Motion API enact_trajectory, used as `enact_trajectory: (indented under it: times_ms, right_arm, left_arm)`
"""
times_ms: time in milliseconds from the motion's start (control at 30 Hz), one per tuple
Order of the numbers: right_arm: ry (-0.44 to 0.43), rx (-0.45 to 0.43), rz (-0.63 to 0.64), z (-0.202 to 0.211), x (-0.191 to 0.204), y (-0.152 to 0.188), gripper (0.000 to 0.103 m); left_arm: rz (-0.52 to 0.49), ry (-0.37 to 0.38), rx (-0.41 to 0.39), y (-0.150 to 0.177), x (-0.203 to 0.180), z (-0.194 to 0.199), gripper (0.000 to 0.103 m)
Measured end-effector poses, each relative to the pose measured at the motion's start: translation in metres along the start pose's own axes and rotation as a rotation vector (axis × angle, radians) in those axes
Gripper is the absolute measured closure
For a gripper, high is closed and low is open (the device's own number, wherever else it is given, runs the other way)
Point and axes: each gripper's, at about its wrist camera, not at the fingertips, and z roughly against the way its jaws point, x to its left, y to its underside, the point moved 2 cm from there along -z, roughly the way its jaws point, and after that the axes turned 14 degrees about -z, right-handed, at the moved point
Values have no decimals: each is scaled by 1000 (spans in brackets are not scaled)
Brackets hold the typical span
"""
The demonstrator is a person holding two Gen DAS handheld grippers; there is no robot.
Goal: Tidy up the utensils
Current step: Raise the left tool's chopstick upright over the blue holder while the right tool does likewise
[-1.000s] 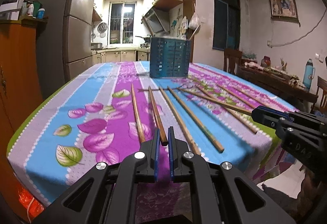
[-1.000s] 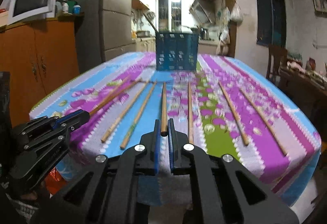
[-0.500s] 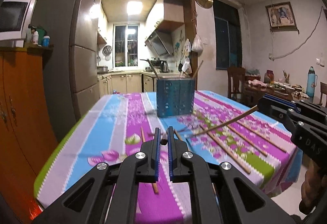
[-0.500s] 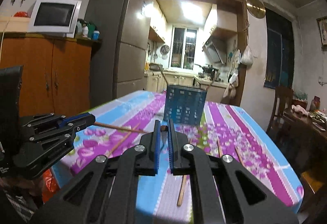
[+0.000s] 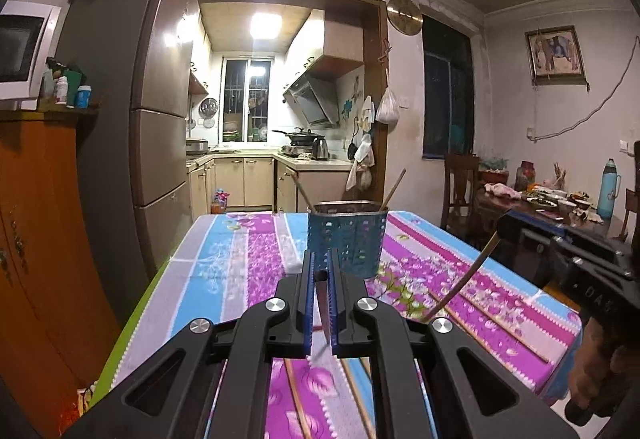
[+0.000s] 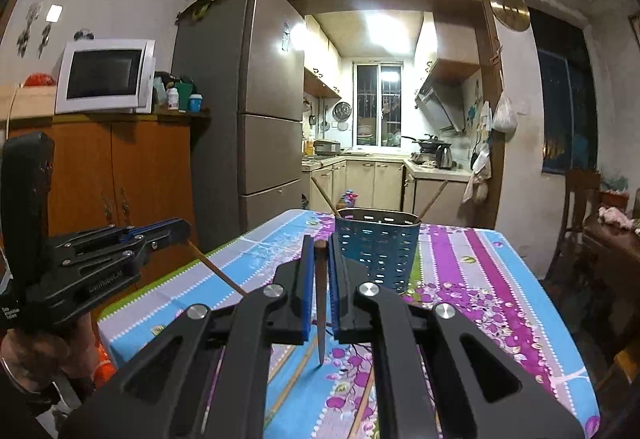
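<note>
Both your grippers have lifted clear of the table (image 5: 208,279): left gripper (image 5: 320,279) and right gripper (image 6: 320,251) each clamp one chopstick (image 6: 320,303). Carry both to the holder (image 6: 376,243) at 12 o'clock.

"DAS" – on right claw (image 5: 600,303) body, partly cut.

Tall fridge (image 6: 256,99) beside an orange cabinet (image 6: 120,175) with a white microwave (image 6: 105,75) on top

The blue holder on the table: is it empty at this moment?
No. In the right wrist view, the blue holder already has two chopsticks leaning out of it, one at each end.
</note>
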Motion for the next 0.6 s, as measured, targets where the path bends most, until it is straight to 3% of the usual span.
enact_trajectory:
  times_ms: [600]
  right_arm:
    - [-72,46,-78,-19,-16,-30,97]
  left_arm:
    - [-10,30,-39,-61,-2,-28,96]
